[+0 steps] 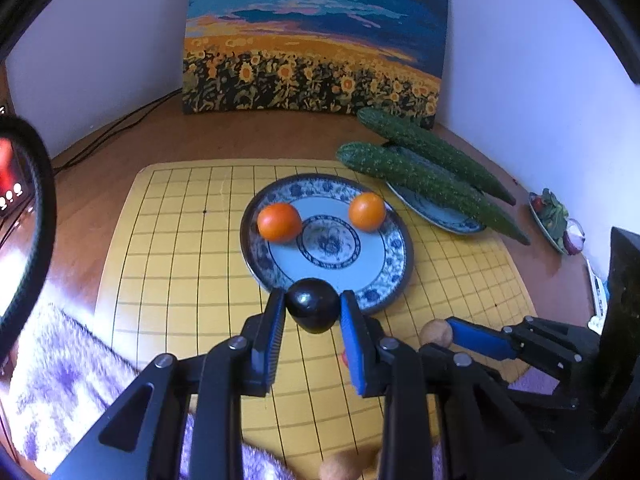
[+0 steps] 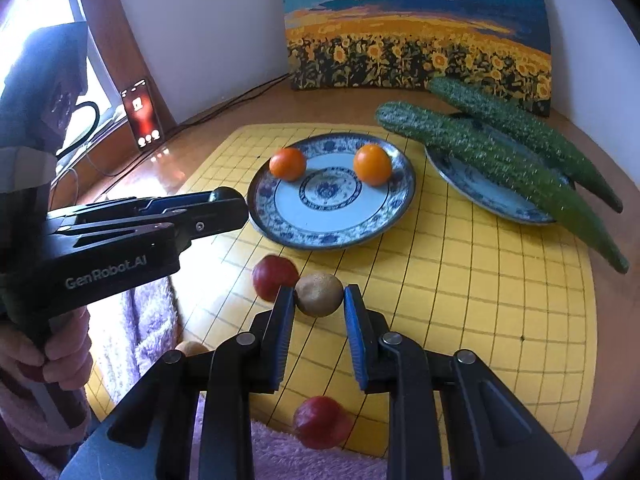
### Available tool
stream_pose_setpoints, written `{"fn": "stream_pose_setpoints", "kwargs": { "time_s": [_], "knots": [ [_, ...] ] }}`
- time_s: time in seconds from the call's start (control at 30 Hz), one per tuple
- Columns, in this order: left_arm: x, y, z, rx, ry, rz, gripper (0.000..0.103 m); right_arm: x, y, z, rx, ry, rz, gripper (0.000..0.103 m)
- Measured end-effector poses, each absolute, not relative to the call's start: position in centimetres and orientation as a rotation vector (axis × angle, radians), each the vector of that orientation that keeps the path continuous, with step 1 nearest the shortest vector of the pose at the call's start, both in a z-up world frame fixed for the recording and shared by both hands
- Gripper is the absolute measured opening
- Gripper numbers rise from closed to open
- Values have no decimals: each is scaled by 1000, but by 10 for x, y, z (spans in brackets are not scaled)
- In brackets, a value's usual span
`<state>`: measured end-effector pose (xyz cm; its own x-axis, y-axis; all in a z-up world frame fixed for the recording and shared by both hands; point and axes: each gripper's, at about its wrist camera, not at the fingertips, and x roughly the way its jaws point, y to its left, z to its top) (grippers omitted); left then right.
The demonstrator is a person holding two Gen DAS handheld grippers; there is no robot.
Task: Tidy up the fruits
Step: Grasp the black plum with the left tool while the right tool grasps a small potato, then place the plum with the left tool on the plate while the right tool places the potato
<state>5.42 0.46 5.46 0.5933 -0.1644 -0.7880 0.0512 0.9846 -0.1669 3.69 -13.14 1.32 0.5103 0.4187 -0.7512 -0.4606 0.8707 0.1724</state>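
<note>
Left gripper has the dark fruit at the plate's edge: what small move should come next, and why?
Probably carry the dark fruit, pinched in the left gripper, forward over the plate's bare middle and open; both oranges sit at its far side.

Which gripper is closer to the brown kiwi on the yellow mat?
Right. The right gripper has the kiwi between its fingers. The left gripper is farther left, near the plate, around a dark fruit.
</note>
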Motion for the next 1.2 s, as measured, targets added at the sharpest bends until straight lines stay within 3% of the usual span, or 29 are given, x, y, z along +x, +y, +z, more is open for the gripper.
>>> {"fn": "stream_pose_setpoints", "kwargs": {
  "time_s": [1.2],
  "knots": [
    [110, 5, 22, -158, 968, -109, 29, 106, -122, 11, -16, 881, 544, 27]
  ]
}}
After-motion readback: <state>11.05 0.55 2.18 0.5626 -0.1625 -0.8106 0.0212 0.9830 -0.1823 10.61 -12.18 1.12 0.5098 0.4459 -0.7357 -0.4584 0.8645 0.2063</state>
